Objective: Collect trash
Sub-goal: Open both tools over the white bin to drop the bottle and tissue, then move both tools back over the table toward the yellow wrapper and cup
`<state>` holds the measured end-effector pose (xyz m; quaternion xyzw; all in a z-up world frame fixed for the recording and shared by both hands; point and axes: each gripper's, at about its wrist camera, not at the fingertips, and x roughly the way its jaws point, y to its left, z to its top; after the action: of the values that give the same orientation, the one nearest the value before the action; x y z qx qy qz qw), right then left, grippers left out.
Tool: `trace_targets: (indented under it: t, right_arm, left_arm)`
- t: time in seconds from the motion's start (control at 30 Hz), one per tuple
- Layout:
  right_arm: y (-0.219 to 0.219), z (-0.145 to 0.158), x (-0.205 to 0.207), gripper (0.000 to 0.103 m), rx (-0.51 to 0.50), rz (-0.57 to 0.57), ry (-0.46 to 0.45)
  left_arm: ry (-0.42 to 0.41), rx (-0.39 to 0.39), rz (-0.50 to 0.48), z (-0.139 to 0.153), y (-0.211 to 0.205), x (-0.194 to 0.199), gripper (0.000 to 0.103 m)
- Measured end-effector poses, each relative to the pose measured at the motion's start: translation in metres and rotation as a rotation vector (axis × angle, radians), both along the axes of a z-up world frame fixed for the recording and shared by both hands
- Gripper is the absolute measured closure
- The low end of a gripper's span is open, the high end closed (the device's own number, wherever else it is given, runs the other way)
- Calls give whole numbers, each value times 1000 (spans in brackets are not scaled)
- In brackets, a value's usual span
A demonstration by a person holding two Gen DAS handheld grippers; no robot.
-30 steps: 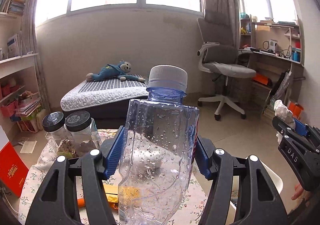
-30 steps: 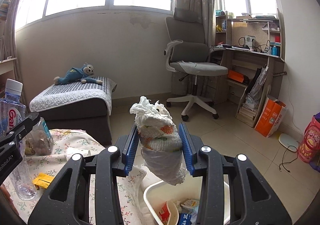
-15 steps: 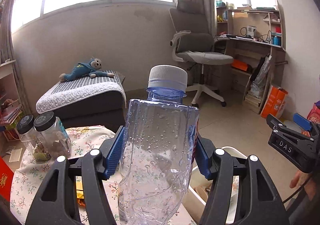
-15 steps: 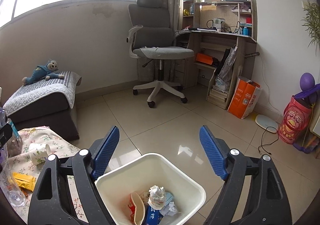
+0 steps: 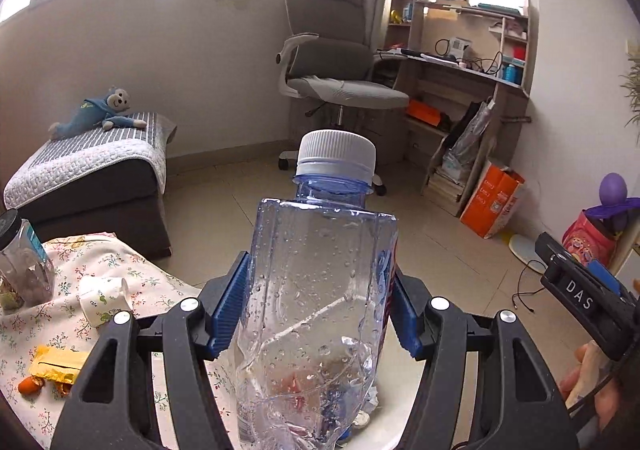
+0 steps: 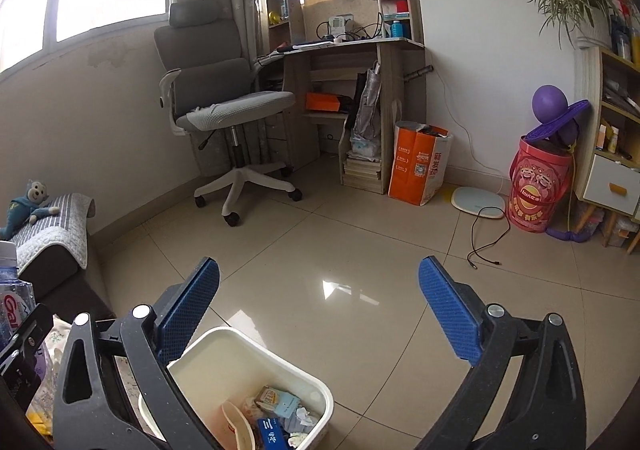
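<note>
Two blue-padded fingers [image 5: 229, 308] of the left gripper [image 5: 316, 310] are clenched on the sides of a crumpled clear plastic water bottle with a white screw cap [image 5: 320, 290], holding it upright, cap away from the camera. Through its wet wall, the white plastic trash bin [image 6: 280, 364] shows just below, on the floor beside the table's near right edge.

The right gripper [image 6: 316, 308] is over the bin's far side, its fingers spreading to their widest with nothing between them; crumpled paper and small cartons already lie in the bin.

On the table's floral cloth [image 5: 132, 270], near the right edge, a small white paper cup [image 5: 102, 296] lies on its side, and a yellow wrapper [image 5: 56, 364] and an orange scrap [image 5: 30, 386] sit by the near left edge, still to collect. A black-lidded clear jar [image 5: 22, 258] stands at the far left.

The risk I see is the drop: the bottle is light and springy, and if released off the bin's centre or from too high, it may bounce off the rim onto the tiled floor. The two grippers are also close together over the bin and could collide.
</note>
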<state>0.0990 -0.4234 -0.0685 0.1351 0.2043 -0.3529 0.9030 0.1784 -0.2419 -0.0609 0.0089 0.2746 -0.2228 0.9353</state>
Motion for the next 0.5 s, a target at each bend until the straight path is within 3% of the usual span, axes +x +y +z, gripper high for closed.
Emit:
trace_targets:
  t: [0.13, 0.17, 0.23, 0.3, 0.5]
  right_arm:
    - [-13, 2, -9, 7, 5, -42, -5]
    - [-17, 3, -12, 7, 9, -53, -9]
    - [-21, 4, -17, 7, 16, -65, -22]
    - [-21, 5, -20, 7, 3, -72, -25]
    - [-2, 13, -23, 7, -86, -57, -41]
  left_arm:
    - [24, -9, -39, 3, -25, 4, 40]
    - [33, -6, -53, 4, -31, 5, 38]
    - [41, -10, -62, 6, -38, 6, 21]
    - [43, -15, -71, 10, -40, 6, 20]
    - [-43, 35, 20, 21, -31, -2, 15]
